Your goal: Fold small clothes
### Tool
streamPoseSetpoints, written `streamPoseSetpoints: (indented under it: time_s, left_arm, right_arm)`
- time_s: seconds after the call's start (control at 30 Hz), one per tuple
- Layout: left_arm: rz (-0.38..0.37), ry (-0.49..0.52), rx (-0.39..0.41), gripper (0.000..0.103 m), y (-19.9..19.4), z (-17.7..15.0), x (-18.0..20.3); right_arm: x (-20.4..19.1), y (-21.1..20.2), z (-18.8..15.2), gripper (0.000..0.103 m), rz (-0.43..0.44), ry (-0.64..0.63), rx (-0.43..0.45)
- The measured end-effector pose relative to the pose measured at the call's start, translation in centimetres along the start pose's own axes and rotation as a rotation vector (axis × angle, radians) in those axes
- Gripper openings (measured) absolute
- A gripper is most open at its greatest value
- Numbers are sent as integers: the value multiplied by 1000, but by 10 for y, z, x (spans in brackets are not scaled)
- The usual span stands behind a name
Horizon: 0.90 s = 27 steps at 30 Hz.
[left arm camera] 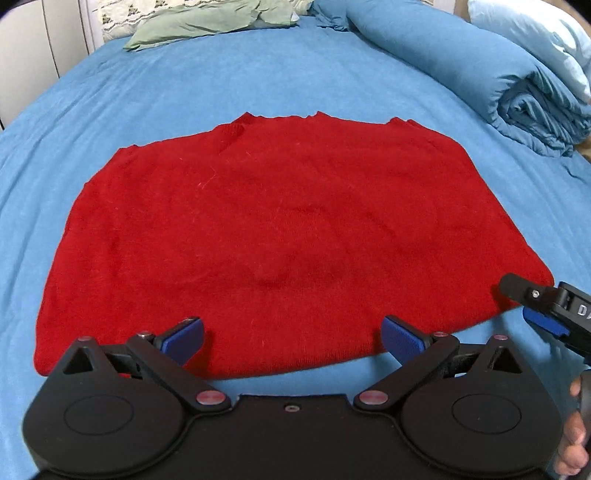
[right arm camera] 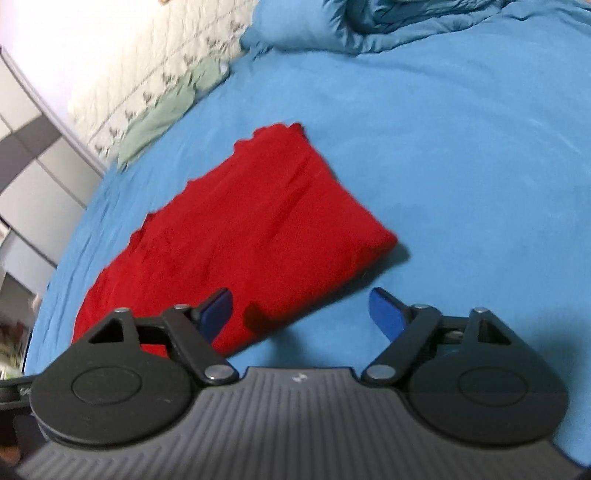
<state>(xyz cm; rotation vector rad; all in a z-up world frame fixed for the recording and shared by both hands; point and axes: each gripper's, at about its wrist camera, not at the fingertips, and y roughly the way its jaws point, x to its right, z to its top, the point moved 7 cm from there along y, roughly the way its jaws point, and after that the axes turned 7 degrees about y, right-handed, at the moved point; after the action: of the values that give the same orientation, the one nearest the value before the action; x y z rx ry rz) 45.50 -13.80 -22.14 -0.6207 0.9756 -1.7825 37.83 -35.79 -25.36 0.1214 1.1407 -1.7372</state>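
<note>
A red knit garment (left arm camera: 280,236) lay spread flat on the blue bed sheet (left arm camera: 258,74), its ribbed hem nearest the left wrist camera and its uneven far edge pointing toward the head of the bed. The left gripper (left arm camera: 293,341) hovered at that near hem with its jaws spread wide; both blue finger pads (left arm camera: 184,338) showed over the red cloth just inside the hem, with nothing pinched between them. The right gripper (right arm camera: 301,314) was also spread wide and held nothing. In the right wrist view, which was somewhat blurred, its left pad overlapped the garment's near edge while its right pad stood over bare sheet, so the garment's near right corner (right arm camera: 388,240) lay just ahead of and between the fingers. From the left wrist view, the right gripper's fingertip sat at that same right corner of the hem, touching or just above it; contact could not be told. A rolled blue duvet (left arm camera: 498,85) lay at the far right of the bed, well apart from the garment, and a pale green cloth (left arm camera: 207,22) lay at the far edge near the wall.
</note>
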Motion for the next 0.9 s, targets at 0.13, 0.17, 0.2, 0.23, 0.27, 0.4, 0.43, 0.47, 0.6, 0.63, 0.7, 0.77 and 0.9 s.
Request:
streamPoseSetpoints:
  time_s: [0.13, 0.17, 0.2, 0.23, 0.27, 0.4, 0.43, 0.47, 0.6, 0.63, 0.7, 0.77, 0.9]
  left_arm:
    - [4, -20, 6, 103, 6, 7, -4]
    - [9, -21, 9, 103, 8, 10, -6]
    - [18, -23, 13, 103, 12, 13, -8]
    - [29, -24, 16, 103, 17, 17, -10]
    - [40, -26, 21, 103, 18, 19, -13]
    - [91, -49, 25, 103, 34, 32, -28]
    - [88, -60, 29, 103, 37, 35, -33]
    - [86, -72, 34, 103, 39, 36, -38]
    - [103, -123, 57, 103, 43, 39, -55]
    - [110, -137, 65, 102, 43, 39, -59]
    - [115, -148, 66, 102, 47, 39, -61]
    - [113, -145, 48, 103, 55, 37, -59]
    - [127, -112, 51, 103, 59, 37, -56]
  right_arm:
    - [9, 11, 13, 77, -11, 42, 59]
    - [12, 13, 15, 76, -9, 65, 66]
    - [15, 15, 17, 75, -6, 87, 72]
    - [15, 16, 18, 74, -4, 100, 78]
    - [15, 18, 19, 74, -4, 100, 81]
    - [9, 20, 19, 73, 7, 77, 72]
    - [8, 21, 19, 73, 10, 73, 67]
    - [8, 21, 19, 73, 9, 71, 64]
    - [7, 26, 20, 70, 7, 52, 66]
    - [6, 27, 20, 68, 1, 36, 67]
    - [4, 30, 20, 61, -15, 7, 69]
    - [1, 32, 20, 46, -29, -15, 65]
    - [-13, 27, 24, 23, -50, -42, 67]
